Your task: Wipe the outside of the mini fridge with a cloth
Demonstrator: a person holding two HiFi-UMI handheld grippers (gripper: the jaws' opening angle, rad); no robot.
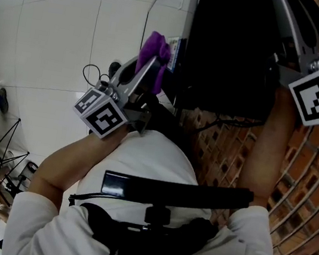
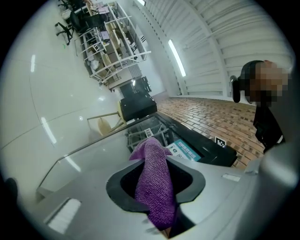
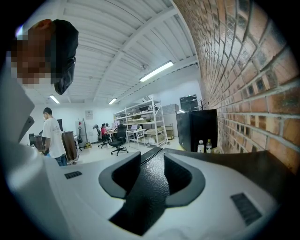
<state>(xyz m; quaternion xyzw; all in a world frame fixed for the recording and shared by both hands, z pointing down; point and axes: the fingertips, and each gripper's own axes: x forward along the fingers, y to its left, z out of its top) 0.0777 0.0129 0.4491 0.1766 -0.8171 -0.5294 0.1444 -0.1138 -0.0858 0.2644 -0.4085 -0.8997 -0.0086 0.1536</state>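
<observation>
The black mini fridge stands against the brick wall. A purple cloth hangs from my left gripper, which is shut on it close beside the fridge's left face, by a teal label. In the left gripper view the cloth fills the gap between the jaws of the left gripper, with the fridge's labelled side beyond. My right gripper reaches over the fridge's top right. In the right gripper view a black pebbled fridge edge runs between the jaws of the right gripper, which close on it.
A brick wall rises right of the fridge. White floor spreads to the left, with a cable on it. A tall black cabinet with bottles stands along the wall. People, chairs and shelving are far off.
</observation>
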